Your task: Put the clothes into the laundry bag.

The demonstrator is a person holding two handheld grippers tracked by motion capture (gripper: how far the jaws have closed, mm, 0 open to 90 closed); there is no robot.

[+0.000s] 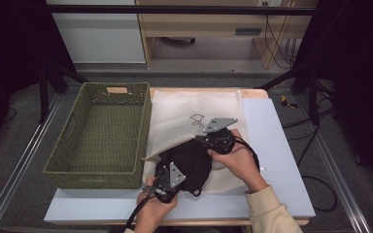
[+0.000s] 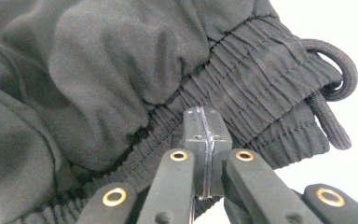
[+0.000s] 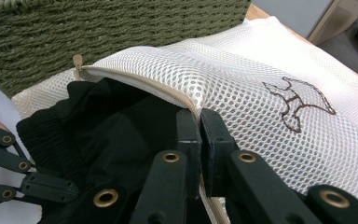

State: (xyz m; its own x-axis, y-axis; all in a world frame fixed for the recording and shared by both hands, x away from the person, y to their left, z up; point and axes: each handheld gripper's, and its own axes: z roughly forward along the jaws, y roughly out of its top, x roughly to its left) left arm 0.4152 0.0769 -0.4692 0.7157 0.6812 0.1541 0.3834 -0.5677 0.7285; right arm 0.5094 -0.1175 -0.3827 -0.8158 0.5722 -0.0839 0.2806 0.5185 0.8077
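- Two handheld grippers work at the table's near edge: the left gripper [image 2: 204,135], jaws pressed together, pinches the elastic waistband of a black drawstring garment [image 2: 135,70].
- Right gripper [image 3: 200,135] clamps the zipped rim of a cream mesh laundry bag [image 3: 242,88], garment half inside.
- Beyond, a green woven basket [image 1: 102,131].
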